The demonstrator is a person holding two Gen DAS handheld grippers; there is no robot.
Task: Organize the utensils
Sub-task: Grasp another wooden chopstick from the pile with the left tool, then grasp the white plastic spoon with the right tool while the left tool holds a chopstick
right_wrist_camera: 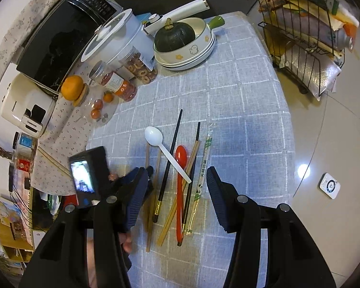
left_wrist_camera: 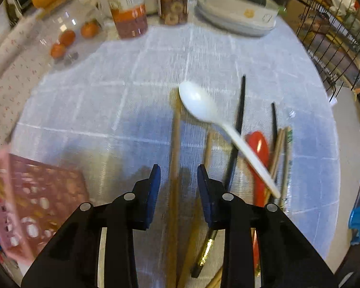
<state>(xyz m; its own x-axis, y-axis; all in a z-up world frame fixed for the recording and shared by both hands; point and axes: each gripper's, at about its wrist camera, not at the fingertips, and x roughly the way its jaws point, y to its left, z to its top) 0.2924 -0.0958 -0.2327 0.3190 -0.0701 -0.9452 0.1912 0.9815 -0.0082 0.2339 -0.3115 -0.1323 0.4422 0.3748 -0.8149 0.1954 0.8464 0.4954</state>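
Between the left gripper's (left_wrist_camera: 178, 175) part-open jaws lies a wooden chopstick (left_wrist_camera: 174, 144), ungripped; picking step. Next: lower, clench, carry to pink basket (left_wrist_camera: 38, 199) at its left. Right gripper (right_wrist_camera: 177, 196) hovers released above utensil pile (right_wrist_camera: 180, 168) on counter (right_wrist_camera: 240, 120).

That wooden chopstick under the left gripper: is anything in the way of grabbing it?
Nothing visible. In the left wrist view the wooden chopstick lies bare on the tablecloth, running between the fingers of the left gripper, whose pads do not press it. The white spoon lies off to the right, across a black chopstick instead.
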